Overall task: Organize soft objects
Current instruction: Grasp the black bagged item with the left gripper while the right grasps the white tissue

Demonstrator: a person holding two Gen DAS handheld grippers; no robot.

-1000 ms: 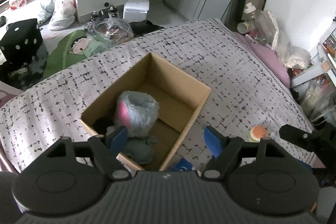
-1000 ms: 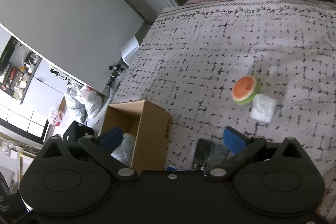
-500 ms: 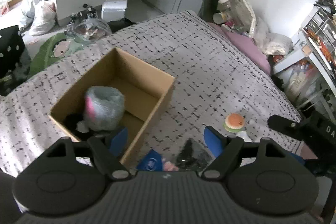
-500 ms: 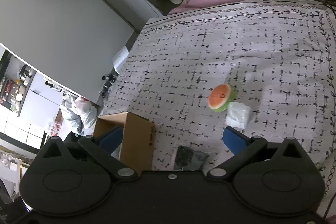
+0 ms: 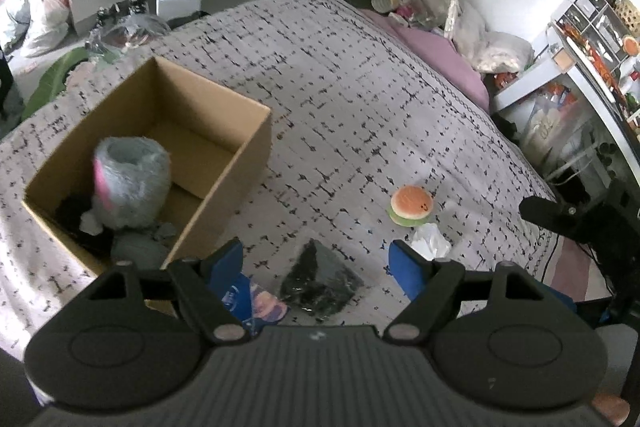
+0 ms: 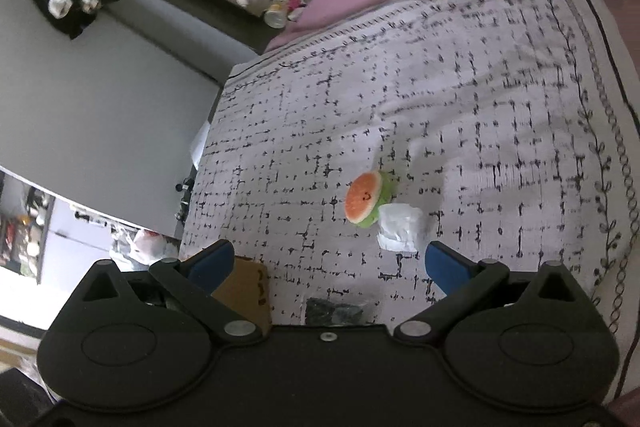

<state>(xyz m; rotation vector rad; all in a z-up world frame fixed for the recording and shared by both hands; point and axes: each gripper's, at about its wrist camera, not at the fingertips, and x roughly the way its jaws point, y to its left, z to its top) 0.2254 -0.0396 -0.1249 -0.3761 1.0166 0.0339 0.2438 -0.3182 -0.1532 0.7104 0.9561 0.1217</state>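
Cardboard box point(image 5: 224, 115) holds fuzzy grey cylindrical plush point(image 5: 132, 183).

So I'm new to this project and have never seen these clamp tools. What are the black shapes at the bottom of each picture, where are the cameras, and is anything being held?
The black shapes are hand-held grippers, one in each of a person's hands. Each carries a wide-angle camera looking forward along its two blue-tipped fingers, so you see the tool's own body at the bottom.

One picture comes from the left gripper, the other from the right gripper. Both stand open and hold nothing.

Below them is a bed with a patterned cover. On it sits an open cardboard box with a grey and pink plush toy already inside. Still loose on the cover are a small burger-shaped toy, a white crumpled item beside it, a dark packet and a blue packet near the box.
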